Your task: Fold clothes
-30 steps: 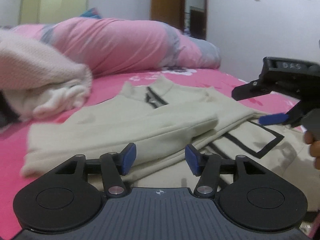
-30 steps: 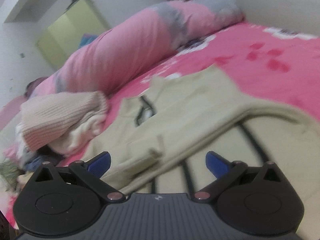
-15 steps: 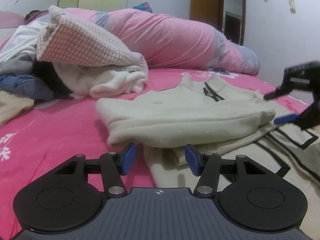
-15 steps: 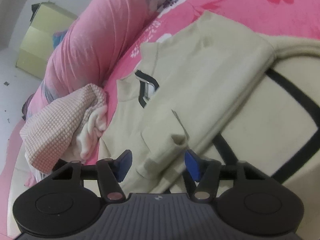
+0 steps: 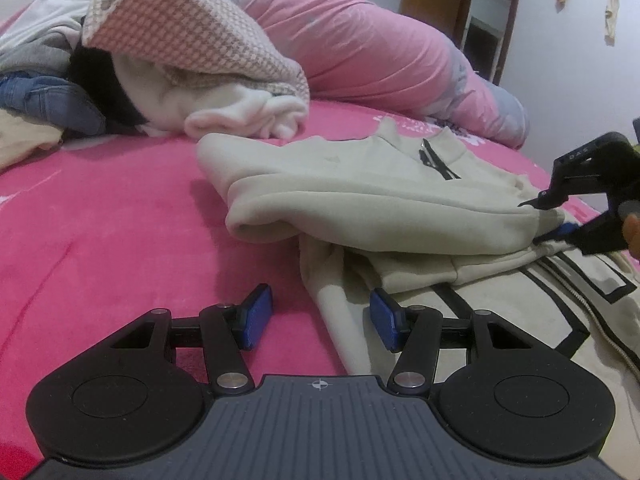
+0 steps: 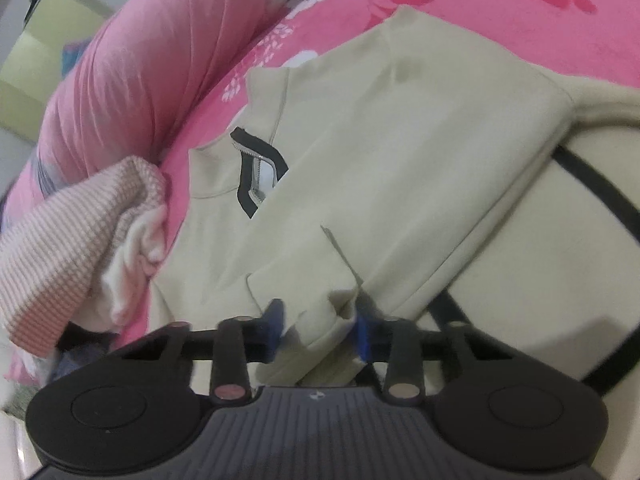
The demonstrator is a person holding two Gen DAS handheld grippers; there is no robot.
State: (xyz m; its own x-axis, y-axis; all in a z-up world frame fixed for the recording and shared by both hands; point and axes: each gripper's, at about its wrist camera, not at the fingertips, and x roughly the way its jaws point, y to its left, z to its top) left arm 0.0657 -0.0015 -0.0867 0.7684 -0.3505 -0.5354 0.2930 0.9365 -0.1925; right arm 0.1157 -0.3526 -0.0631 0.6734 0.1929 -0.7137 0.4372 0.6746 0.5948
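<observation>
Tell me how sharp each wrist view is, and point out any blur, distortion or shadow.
Left wrist view: sharp, evenly lit; fisheye bends the doorway and darkens the corners; the left gripper throws only a faint shadow on the pink bedsheet. Right wrist view: softer, with motion smear on the right gripper fingers, which have just been closing around a fold of the cream jacket.

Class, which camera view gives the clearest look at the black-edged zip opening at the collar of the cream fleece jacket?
The right wrist view shows the black-edged zip opening best: it looks down on the cream fleece jacket, so the zip teeth and black trim are plain. The left wrist view catches that opening only from low and side-on, as a thin dark line.
</observation>
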